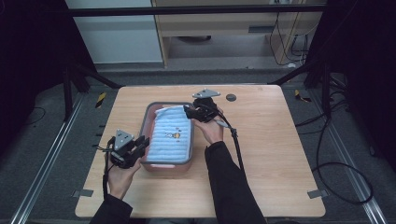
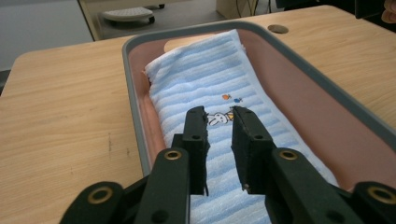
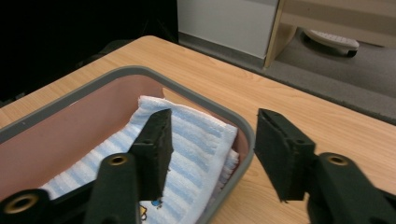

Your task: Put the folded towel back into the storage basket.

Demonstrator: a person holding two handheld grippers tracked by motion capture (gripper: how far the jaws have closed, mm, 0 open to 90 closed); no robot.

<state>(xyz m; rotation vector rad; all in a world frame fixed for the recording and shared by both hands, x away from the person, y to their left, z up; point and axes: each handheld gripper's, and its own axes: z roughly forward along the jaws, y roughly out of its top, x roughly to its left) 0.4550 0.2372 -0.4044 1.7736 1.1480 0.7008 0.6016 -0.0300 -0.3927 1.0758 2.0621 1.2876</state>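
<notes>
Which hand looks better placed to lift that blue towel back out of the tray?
Probably the left gripper: its open jaws hang right over the towel. The right gripper straddles the tray rim.

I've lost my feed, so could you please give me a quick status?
Left gripper open over the towel. Right gripper open, straddling the tray rim. Towel lies folded in tray. Nothing in the way.

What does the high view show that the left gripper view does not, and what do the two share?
High view alone: both the left tool and the right tool, the person's forearms, the floor and cables around the table. Left gripper view alone: the small cartoon print on the towel up close, between that tool's parted jaws. Both: the blue striped towel lying in the grey-rimmed pink tray on the wooden table.
</notes>
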